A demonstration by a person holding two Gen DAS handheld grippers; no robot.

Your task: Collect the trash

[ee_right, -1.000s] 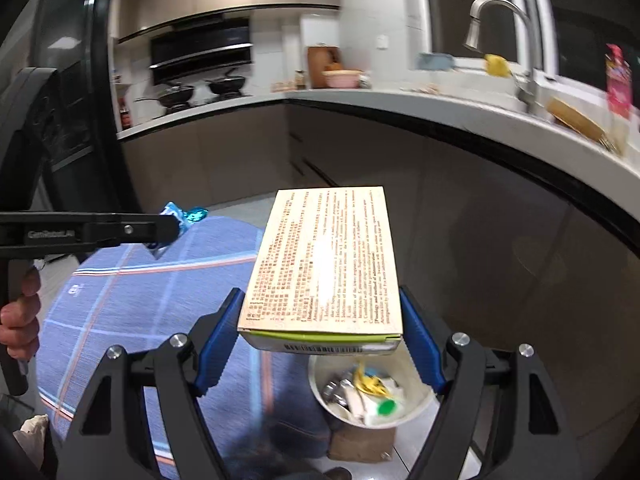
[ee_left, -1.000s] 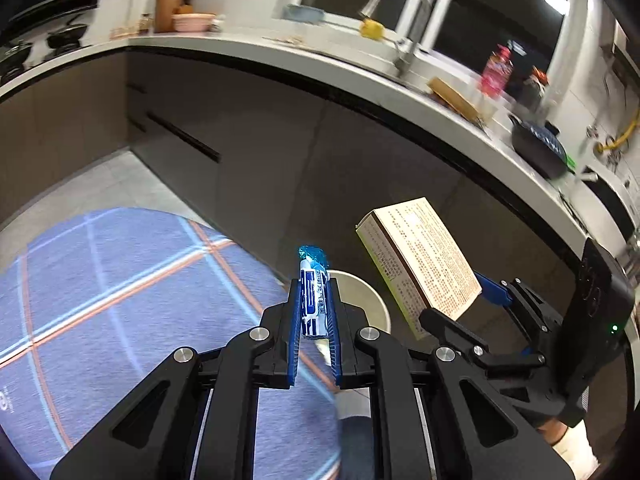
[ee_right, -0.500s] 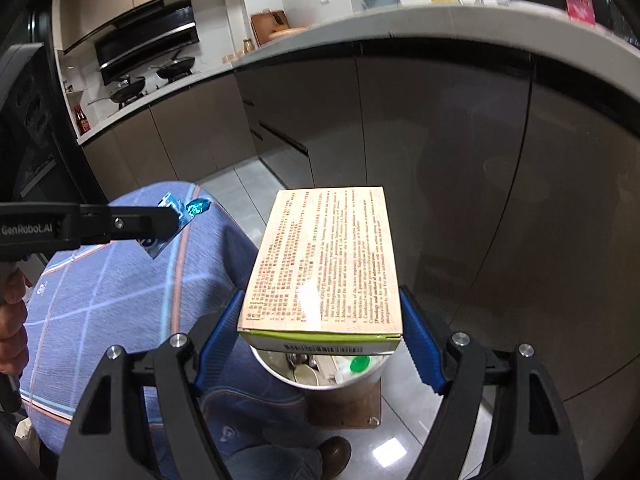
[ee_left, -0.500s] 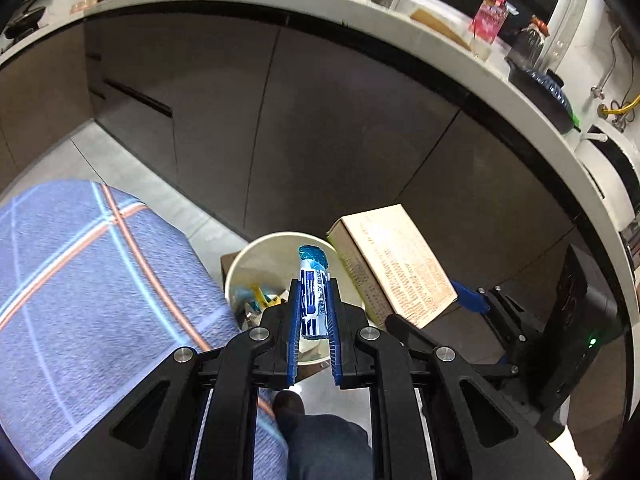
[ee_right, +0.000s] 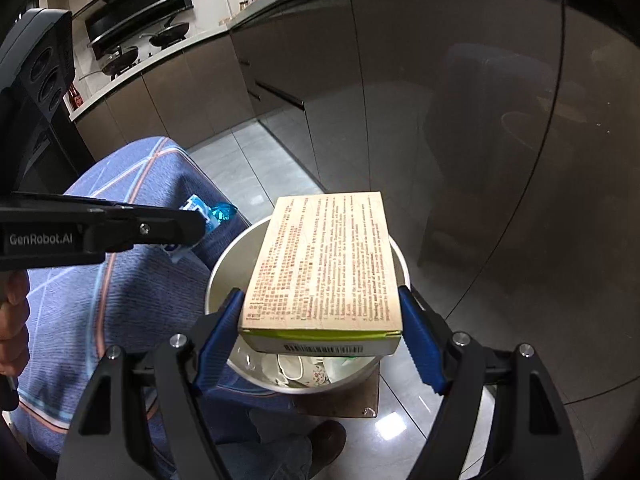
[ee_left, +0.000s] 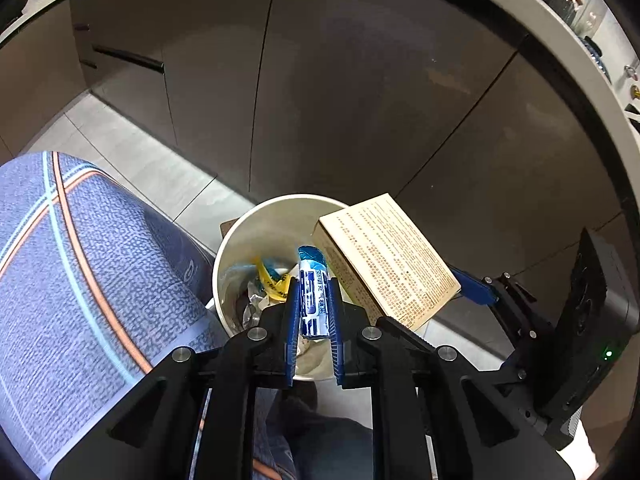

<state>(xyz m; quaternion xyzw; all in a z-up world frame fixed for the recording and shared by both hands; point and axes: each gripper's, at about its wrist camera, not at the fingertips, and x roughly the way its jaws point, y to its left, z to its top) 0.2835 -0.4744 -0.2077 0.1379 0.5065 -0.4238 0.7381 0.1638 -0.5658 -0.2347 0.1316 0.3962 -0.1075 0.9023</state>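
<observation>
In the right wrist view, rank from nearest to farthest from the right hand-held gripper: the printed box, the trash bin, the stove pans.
1. printed box, clamped between the right hand-held gripper fingers.
2. trash bin, just below and behind the box.
3. stove pans, far off on the upper-left counter.

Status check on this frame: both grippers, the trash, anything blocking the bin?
Left gripper shut on blue-and-white wrapper. Right gripper shut on tan printed cardboard box. Both over round white trash bin. Nothing blocking.
</observation>
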